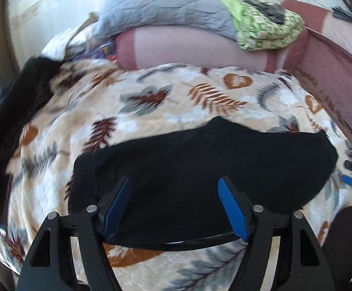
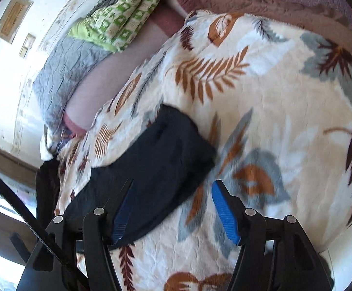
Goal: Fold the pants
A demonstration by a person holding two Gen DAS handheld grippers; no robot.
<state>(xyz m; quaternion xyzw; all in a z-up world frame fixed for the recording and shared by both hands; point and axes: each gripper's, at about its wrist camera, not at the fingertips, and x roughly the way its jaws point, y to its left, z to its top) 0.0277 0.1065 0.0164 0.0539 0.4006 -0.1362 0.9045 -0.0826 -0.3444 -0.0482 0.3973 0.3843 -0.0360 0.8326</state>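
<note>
The black pants [image 1: 200, 167] lie as a compact folded bundle on the leaf-print blanket [image 1: 151, 92] that covers the bed, near its front edge and well short of the pillows at the head. The left claw [image 1: 174, 184] hangs over the bundle with its blue pads spread and nothing between them. The right claw [image 2: 172, 186] is also spread and empty; it sits at the bundle's right end, one pad over the pants [image 2: 151, 160] and the other over bare blanket.

The fold looks nearly done, so the step in hand is probably a last fold or a tidy-up. To do it well, each claw should pinch only the top layers at an outer corner, lift both corners evenly, and carry them over so the edges line up. The plush blanket could get caught in the pinch, so come in shallow at the cloth's edge. The dark cloth [image 1: 8, 111] at the bed's left edge is best left alone
</note>
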